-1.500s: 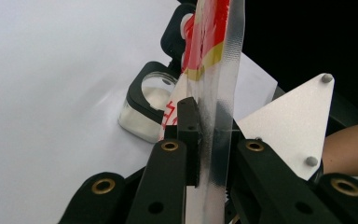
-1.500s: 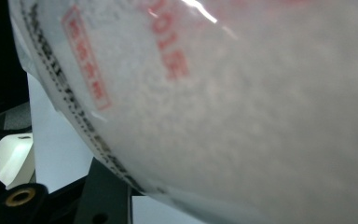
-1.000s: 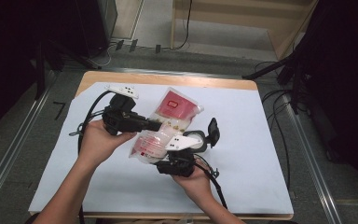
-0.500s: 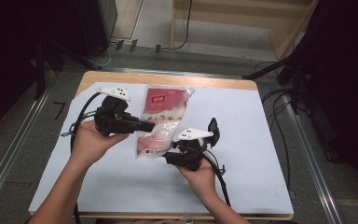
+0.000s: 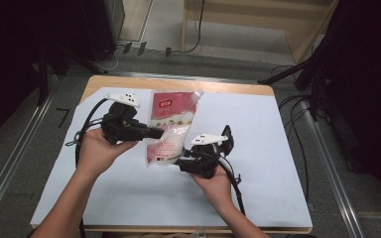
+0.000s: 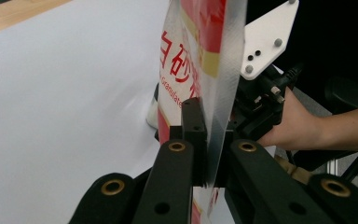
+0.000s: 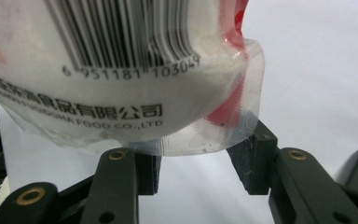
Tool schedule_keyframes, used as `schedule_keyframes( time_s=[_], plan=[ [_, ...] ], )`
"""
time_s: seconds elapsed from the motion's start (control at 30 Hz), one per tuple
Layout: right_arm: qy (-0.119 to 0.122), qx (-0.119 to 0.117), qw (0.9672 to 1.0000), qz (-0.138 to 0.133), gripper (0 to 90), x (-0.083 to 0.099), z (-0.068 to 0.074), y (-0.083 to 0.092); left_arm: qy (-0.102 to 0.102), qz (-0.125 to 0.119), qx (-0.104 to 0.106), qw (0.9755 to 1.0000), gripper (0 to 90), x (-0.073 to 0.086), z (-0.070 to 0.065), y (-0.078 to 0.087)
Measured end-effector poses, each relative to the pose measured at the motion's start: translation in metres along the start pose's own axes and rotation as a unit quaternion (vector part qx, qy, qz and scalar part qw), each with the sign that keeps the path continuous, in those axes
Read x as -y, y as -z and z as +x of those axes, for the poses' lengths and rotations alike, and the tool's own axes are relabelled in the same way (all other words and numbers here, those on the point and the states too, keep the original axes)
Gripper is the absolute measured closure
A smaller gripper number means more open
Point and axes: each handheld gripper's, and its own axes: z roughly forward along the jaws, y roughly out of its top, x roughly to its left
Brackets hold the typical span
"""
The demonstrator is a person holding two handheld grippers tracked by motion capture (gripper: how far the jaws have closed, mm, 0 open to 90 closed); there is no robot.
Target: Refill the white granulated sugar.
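While the left gripper (image 6: 204,140) pinches the sugar bag's (image 5: 171,129) edge tight, the bag has swung upright, and the right gripper's (image 7: 193,163) half-open jaws have been closing under its bottom.

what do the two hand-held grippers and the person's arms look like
Both are black. The left hand-held gripper and the right hand-held gripper each carry a white three-cornered plate on top and trail a black cable. The jaws are flat black links with brass-coloured pivot rings and square black pads. The forearms are bare, no sleeves in view.
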Motion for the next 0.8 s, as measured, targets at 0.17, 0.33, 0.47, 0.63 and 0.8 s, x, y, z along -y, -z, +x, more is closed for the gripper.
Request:
schedule_keyframes(
  time_s=[0.17, 0.33, 0.47, 0.63, 0.8],
  plan=[
    [0.01, -0.009, 0.9998, 0.017, 57.2, 0.0, 0.004, -0.004, 0.015, -0.01, 0.001, 0.9998, 90.0, 0.002, 0.009, 0.005],
    [0.019, -0.013, 0.9996, 0.019, 55.3, 0.001, 0.004, -0.005, 0.03, -0.019, -0.013, 0.9993, 90.0, 0.006, 0.021, 0.014],
    [0.021, -0.017, 0.9996, 0.011, 53.5, 0.0, 0.003, -0.003, 0.047, -0.027, -0.03, 0.9981, 90.0, 0.01, 0.033, 0.015],
    [0.022, -0.018, 0.9995, 0.013, 52.8, 0.0, 0.0, -0.002, 0.068, -0.021, -0.06, 0.9956, 90.0, 0.019, 0.052, 0.006],
    [0.021, -0.018, 0.9996, 0.012, 52.3, 0.001, -0.001, 0.001, 0.079, -0.021, -0.078, 0.9935, 90.0, 0.028, 0.07, -0.007]
  ],
)
